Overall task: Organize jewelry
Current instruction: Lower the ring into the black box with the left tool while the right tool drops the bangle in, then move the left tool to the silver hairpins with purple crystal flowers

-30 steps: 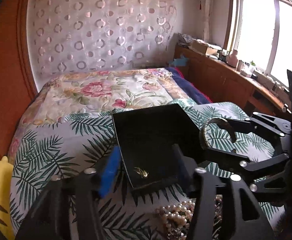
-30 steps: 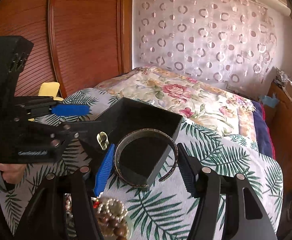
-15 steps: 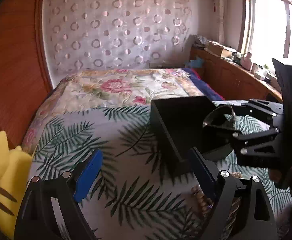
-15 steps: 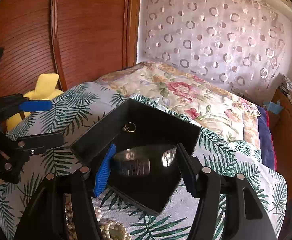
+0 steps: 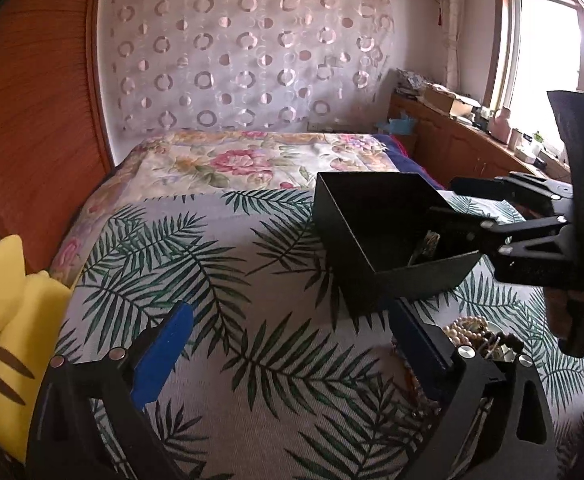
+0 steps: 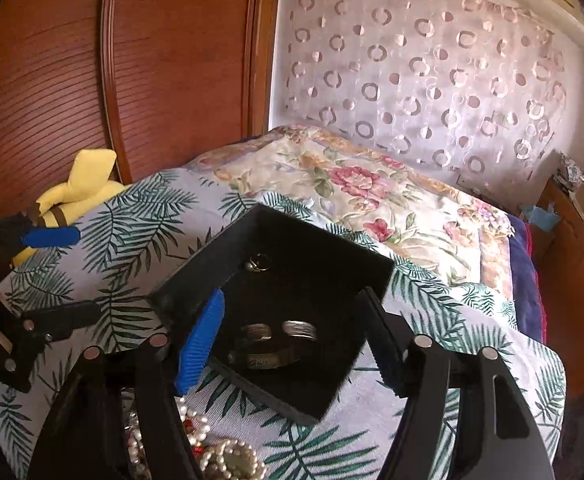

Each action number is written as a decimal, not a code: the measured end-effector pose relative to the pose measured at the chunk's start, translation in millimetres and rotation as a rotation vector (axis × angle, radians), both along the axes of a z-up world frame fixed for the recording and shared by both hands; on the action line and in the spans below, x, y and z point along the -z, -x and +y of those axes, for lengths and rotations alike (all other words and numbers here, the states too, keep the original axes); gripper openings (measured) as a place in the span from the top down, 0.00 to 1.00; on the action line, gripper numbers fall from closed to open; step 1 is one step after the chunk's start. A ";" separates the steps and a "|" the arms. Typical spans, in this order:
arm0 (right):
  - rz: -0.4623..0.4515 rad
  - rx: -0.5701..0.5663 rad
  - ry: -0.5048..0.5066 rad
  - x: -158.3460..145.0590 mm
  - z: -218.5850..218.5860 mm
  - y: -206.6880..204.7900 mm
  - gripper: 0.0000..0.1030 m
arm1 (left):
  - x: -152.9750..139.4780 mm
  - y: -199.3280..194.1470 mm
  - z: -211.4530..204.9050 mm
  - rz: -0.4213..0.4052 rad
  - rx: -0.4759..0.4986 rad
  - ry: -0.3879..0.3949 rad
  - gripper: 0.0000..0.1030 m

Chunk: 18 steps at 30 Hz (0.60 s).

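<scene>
A black open box (image 6: 304, 280) sits on the palm-print cloth; it also shows in the left wrist view (image 5: 376, 232). A metal cuff bracelet (image 6: 276, 344) lies on the box floor, and a small gold ring (image 6: 259, 263) lies at its far corner. My right gripper (image 6: 292, 344) is open over the box's near side, its fingers wide on either side of the bracelet. A sliver of the bracelet (image 5: 428, 246) shows in the left wrist view. My left gripper (image 5: 288, 356) is open and empty, left of the box over the cloth.
A heap of pearl necklaces (image 6: 212, 448) lies in front of the box, also seen in the left wrist view (image 5: 476, 332). A yellow plush toy (image 5: 8, 332) sits at the left edge by the wooden wardrobe (image 6: 92, 80). A floral bedspread (image 5: 248, 160) lies beyond.
My right gripper carried the bracelet over the box, lowered it and let it go; it now lies on the box floor. My left gripper drew back to the left, away from the box.
</scene>
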State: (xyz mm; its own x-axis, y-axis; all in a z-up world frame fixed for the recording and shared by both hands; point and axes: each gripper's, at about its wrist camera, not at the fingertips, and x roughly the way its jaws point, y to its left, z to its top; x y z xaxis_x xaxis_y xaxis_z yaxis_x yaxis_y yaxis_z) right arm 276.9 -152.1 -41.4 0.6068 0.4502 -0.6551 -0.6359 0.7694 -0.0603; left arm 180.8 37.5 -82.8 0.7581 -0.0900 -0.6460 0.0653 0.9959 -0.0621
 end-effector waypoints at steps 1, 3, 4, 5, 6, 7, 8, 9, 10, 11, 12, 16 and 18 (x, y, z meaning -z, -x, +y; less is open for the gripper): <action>-0.004 0.006 -0.013 -2.7 -5.4 6.1 0.31 | 0.4 2.5 -0.9 -0.001 -0.001 -0.002 0.08; -0.001 0.017 -0.033 -6.1 -14.9 16.7 0.31 | 1.3 7.9 -3.7 -0.004 0.000 -0.009 0.08; -0.001 0.024 -0.042 -7.1 -19.7 21.9 0.30 | 1.8 10.4 -5.0 -0.003 0.002 -0.009 0.08; -0.004 0.029 -0.049 -7.9 -24.0 28.1 0.26 | 2.7 13.6 -6.5 -0.002 0.005 -0.008 0.08; -0.006 0.038 -0.055 -8.1 -30.7 36.4 0.24 | 3.4 16.6 -7.7 0.000 0.008 -0.006 0.08; -0.007 0.045 -0.060 -7.7 -36.1 43.4 0.22 | 4.3 18.8 -9.0 0.002 0.011 -0.005 0.08; -0.006 0.049 -0.063 -7.6 -40.1 49.2 0.21 | 5.7 22.3 -10.9 0.004 0.017 -0.004 0.08; -0.003 0.055 -0.066 -6.9 -44.4 54.7 0.21 | 7.1 26.5 -13.1 0.006 0.023 -0.003 0.08; 0.003 0.067 -0.071 -5.2 -51.4 62.6 0.21 | 7.3 27.5 -13.9 0.007 0.026 -0.002 0.08; 0.007 0.075 -0.075 -3.9 -55.9 66.9 0.21 | 8.3 31.5 -16.8 0.009 0.034 -0.001 0.08; 0.012 0.085 -0.078 -1.6 -62.1 74.4 0.21 | 8.9 34.5 -19.0 0.010 0.040 -0.001 0.08; 0.014 0.110 -0.079 9.0 -75.6 98.1 0.20 | 12.6 46.6 -30.3 0.016 0.067 -0.002 0.08; 0.015 0.123 -0.077 14.7 -81.2 110.9 0.20 | 14.2 52.0 -34.9 0.018 0.078 -0.003 0.08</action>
